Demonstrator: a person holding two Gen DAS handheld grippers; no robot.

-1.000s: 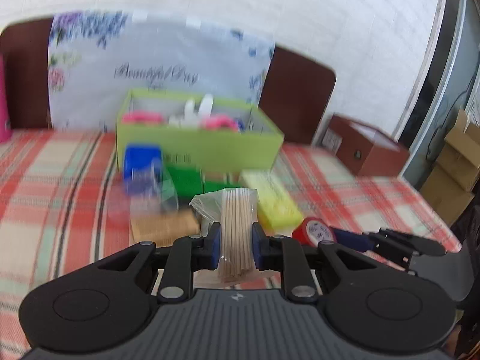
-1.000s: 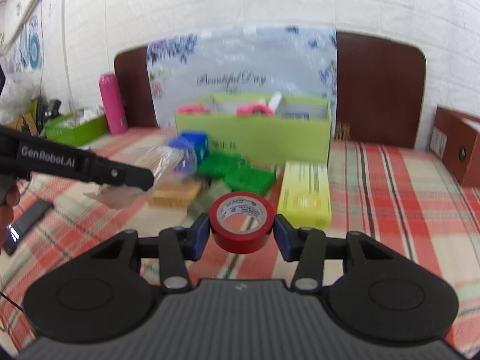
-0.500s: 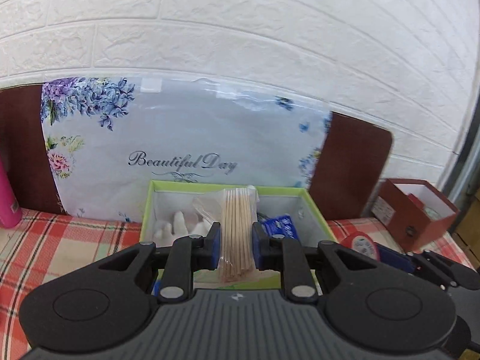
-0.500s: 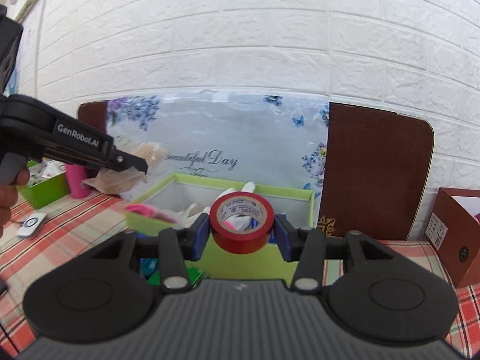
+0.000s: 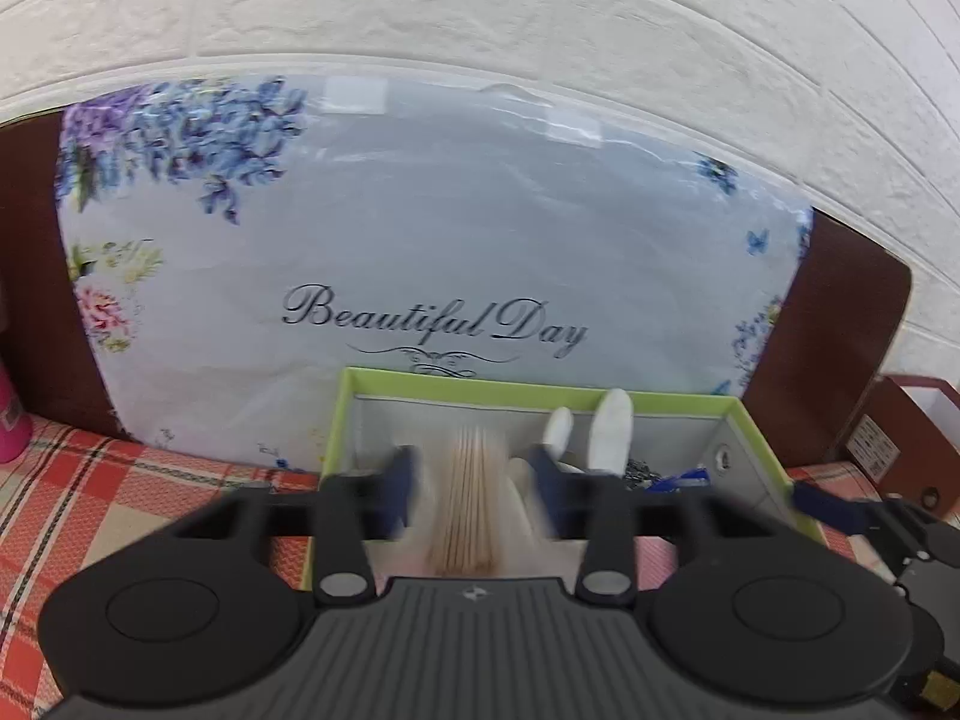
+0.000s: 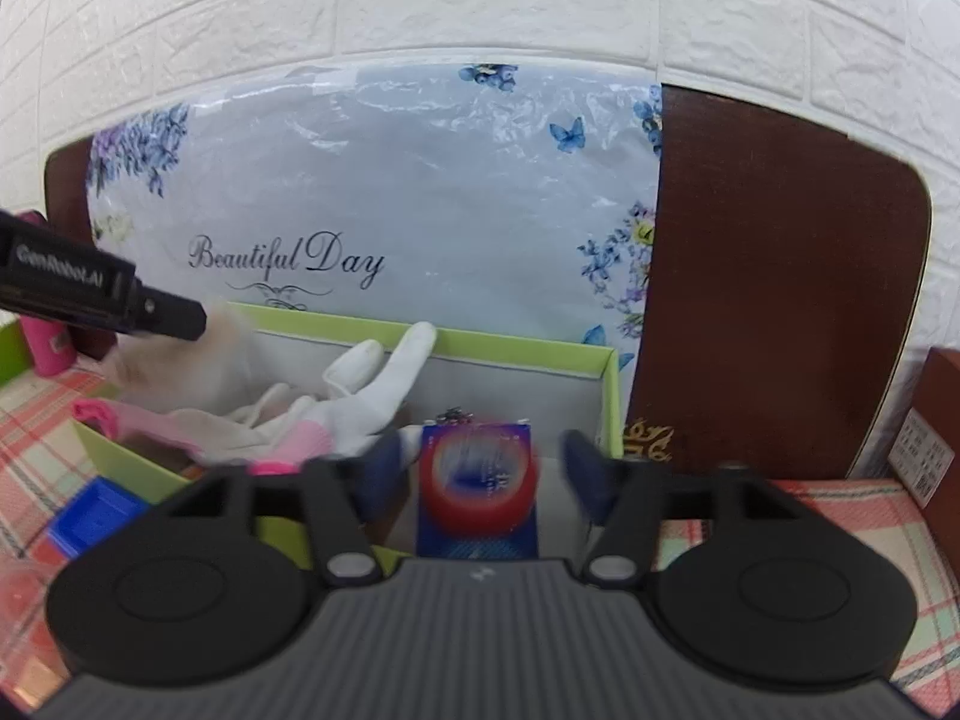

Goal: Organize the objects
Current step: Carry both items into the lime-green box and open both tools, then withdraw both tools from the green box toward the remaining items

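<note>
A green box stands on the plaid cloth against a flowered "Beautiful Day" bag. My left gripper is over the box, jaws apart, and a blurred bag of wooden sticks sits loose between them. My right gripper is over the right end of the same box, jaws apart, with a blurred red tape roll free between them above a blue packet. White and pink gloves lie in the box. The left gripper's side shows at the left of the right wrist view.
A brown headboard and a white brick wall stand behind. A brown box is at the right. A pink bottle and a blue box are at the left.
Both grippers moved forward over the green box and opened. The stick bag and the red tape roll are no longer clamped and look blurred, dropping between the jaws.
</note>
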